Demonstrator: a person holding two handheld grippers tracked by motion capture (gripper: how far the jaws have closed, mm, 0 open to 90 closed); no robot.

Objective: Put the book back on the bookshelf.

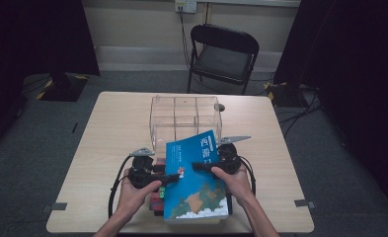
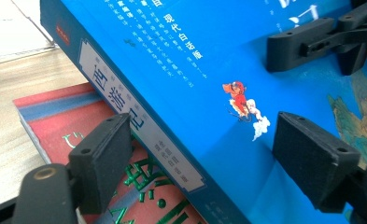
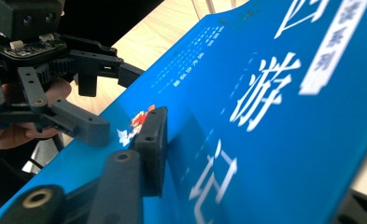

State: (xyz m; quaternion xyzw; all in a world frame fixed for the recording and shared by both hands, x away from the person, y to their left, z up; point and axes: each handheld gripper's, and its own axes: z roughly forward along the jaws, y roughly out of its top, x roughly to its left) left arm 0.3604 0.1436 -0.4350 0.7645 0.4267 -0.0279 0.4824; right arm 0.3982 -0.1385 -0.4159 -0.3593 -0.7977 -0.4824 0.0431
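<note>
Jaws of the right gripper (image 1: 197, 166) clamp the glossy blue paperback book's (image 1: 197, 182) cover to tilt it up, while the left gripper (image 1: 174, 177) straddles its spine unclamped, steadying.

Both forearms enter from the bottom of the high view. The left hand (image 1: 132, 190) holds the black left tongs (image 1: 171, 178) at lower centre, jaws apart. The right hand (image 1: 237, 181) holds the black right tongs (image 1: 197, 167), jaws pointing toward frame left, clamped.
</note>
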